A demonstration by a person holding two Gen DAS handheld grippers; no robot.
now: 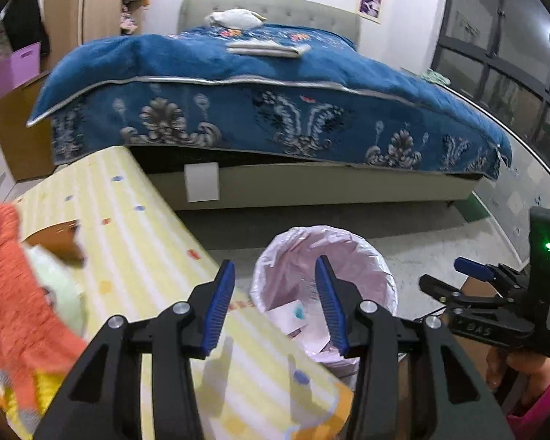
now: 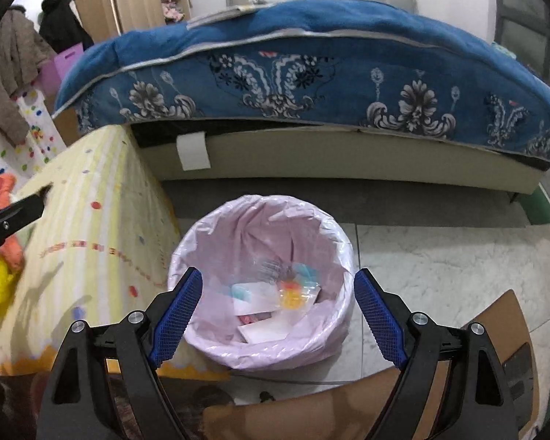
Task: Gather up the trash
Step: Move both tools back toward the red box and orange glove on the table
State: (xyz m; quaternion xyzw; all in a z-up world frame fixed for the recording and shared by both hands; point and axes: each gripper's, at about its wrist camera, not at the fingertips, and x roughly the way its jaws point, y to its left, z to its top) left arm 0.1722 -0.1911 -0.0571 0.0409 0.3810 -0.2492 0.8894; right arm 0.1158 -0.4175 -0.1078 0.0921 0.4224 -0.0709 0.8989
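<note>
A round bin with a pink liner [image 2: 322, 227] stands on the floor below my right gripper [image 2: 278, 311], which is open and empty right above its rim. Inside lie white papers [image 2: 264, 330], a clear wrapper with an orange-yellow piece [image 2: 291, 293] and teal bits. In the left wrist view the bin [image 1: 370, 256] sits beyond my left gripper [image 1: 275, 304], which is open and empty over the edge of the yellow striped table cover [image 1: 128, 227]. The right gripper [image 1: 469, 286] shows at the right there.
A bed with a blue patterned blanket [image 2: 311, 73] stands behind the bin. An orange fringed cloth [image 1: 22, 293] and pale green item lie on the table at left. Cardboard [image 2: 495, 322] lies on the marble floor at right. Coats hang at far left [image 2: 7, 73].
</note>
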